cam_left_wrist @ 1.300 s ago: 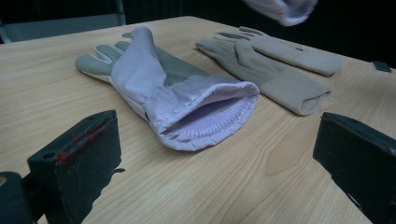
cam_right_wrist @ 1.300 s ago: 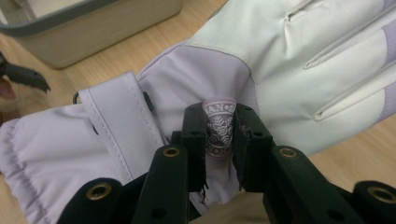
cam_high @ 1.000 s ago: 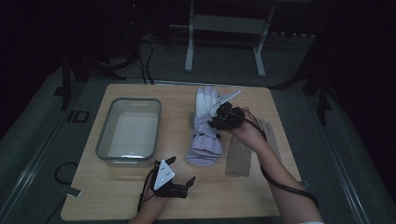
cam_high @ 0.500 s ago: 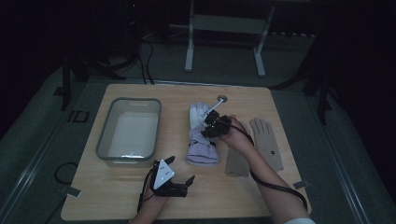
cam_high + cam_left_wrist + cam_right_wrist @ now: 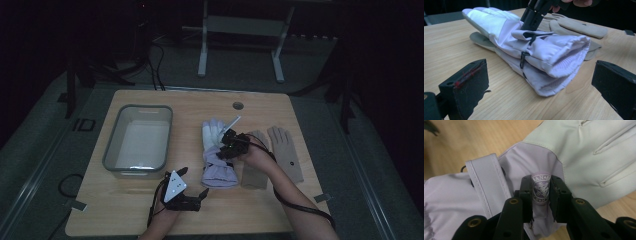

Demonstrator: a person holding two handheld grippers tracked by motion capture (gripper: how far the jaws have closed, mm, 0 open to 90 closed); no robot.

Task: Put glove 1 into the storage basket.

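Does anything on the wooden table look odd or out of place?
Mostly tidy. One oddity: the right gripper pinches the round snowflake badge on the padded lilac-and-white gloves, bunching the fabric. The two flat beige gloves lie beside them.

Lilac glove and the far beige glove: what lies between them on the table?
In the high view, a second beige glove lies between the lilac glove and the far beige glove, partly under the right hand.
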